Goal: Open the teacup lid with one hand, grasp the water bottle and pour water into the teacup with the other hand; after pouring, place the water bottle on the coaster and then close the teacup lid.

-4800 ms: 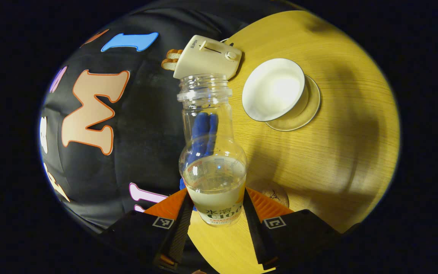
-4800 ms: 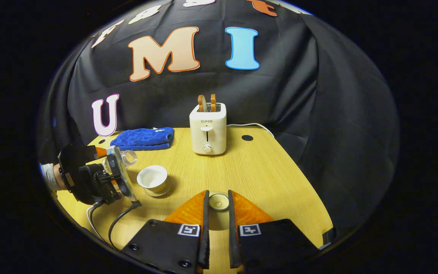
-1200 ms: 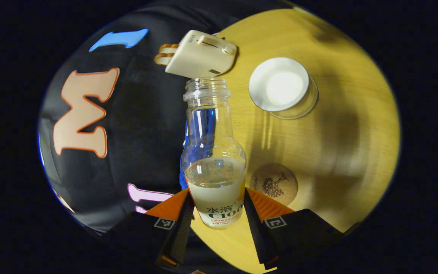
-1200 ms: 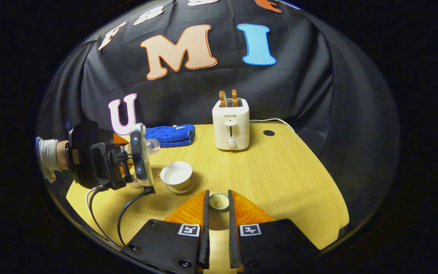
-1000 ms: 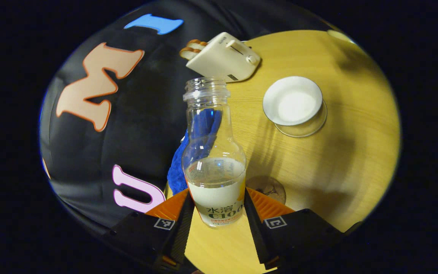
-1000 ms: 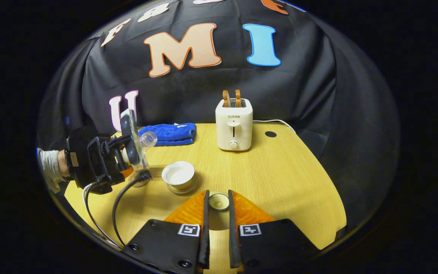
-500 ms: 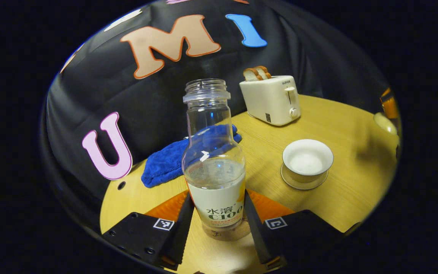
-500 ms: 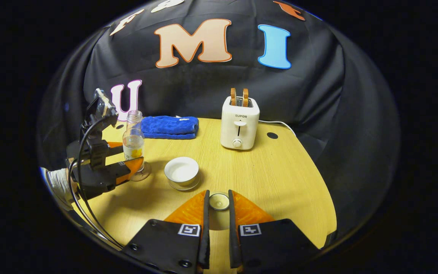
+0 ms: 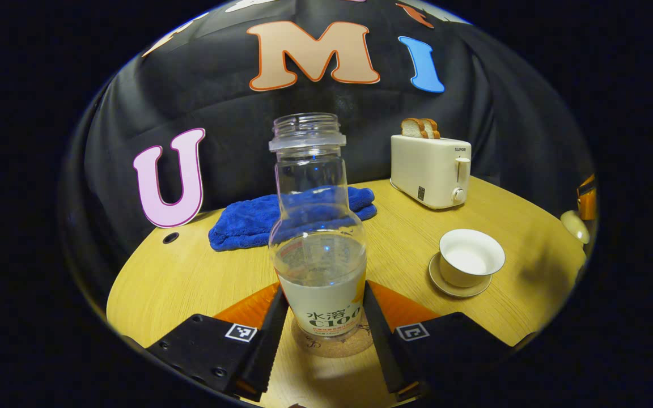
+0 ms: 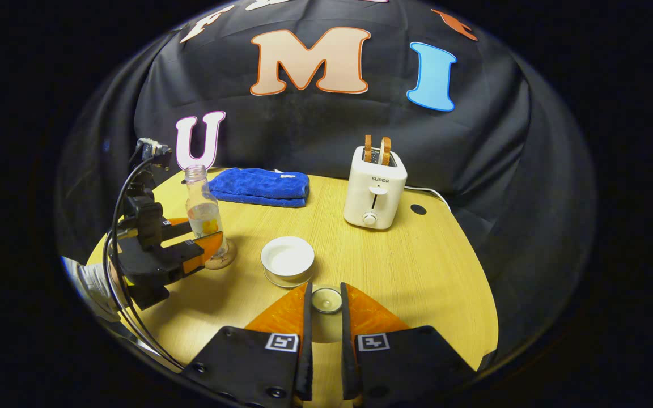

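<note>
the clear plastic water bottle (image 9: pixel 319 238), upright and part full, stands on the round cork coaster (image 9: pixel 332 343) on the yellow wooden bench (image 9: pixel 190 283), with the left gripper (image 9: pixel 322 317) fingers pinching its labelled base. the small white teacup lid (image 10: pixel 326 300) sits nipped between the right gripper (image 10: pixel 325 317) fingers, which are drawn nearly together on it. the open white teacup (image 10: pixel 288 260) on its saucer lies just ahead and slightly left of that lid, so the right hand seems nearer and better placed for closing.
</note>
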{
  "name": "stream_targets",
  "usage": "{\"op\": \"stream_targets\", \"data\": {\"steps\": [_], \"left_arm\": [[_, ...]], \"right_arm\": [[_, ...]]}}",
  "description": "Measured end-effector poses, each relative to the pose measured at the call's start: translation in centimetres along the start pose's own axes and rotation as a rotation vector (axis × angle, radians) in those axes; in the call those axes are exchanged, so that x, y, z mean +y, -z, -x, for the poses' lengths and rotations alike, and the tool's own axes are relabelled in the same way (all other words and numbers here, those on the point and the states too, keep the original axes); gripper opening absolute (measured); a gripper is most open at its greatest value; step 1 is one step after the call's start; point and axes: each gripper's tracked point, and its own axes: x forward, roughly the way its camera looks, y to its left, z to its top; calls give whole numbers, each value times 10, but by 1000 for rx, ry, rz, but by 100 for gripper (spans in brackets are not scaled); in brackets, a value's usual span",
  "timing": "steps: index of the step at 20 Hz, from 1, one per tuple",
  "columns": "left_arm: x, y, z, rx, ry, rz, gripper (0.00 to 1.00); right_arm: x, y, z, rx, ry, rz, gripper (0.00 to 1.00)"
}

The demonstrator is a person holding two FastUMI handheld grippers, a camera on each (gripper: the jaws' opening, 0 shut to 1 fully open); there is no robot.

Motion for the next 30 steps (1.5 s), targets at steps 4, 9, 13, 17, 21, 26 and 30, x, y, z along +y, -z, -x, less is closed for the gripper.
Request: {"op": "stream_targets", "data": {"steps": [4,9,13,17,21,26,30], "left_arm": [[2,8,7,25,-7,15,75],[2,17,12,53,-5,27,78],[9,23,34,59,-29,23,98],[20,22,62,51,-57,33,98],[40,19,89,46,-104,33,98],[59,7,116,18,-158,27,97],[66,-1,132,3,-185,28,97]], "right_arm": [[6,-6,-4,-7,-16,-5,25],[12,-16,-12,-25,-36,-10,24],[17,-26,-26,-44,-63,-37,22],[24,-36,-48,-64,-87,-64,22],[35,-41,-71,-79,-109,-71,25],[47,-34,-97,-82,-125,-44,23],[57,-27,-112,-90,-138,13,23]]}}
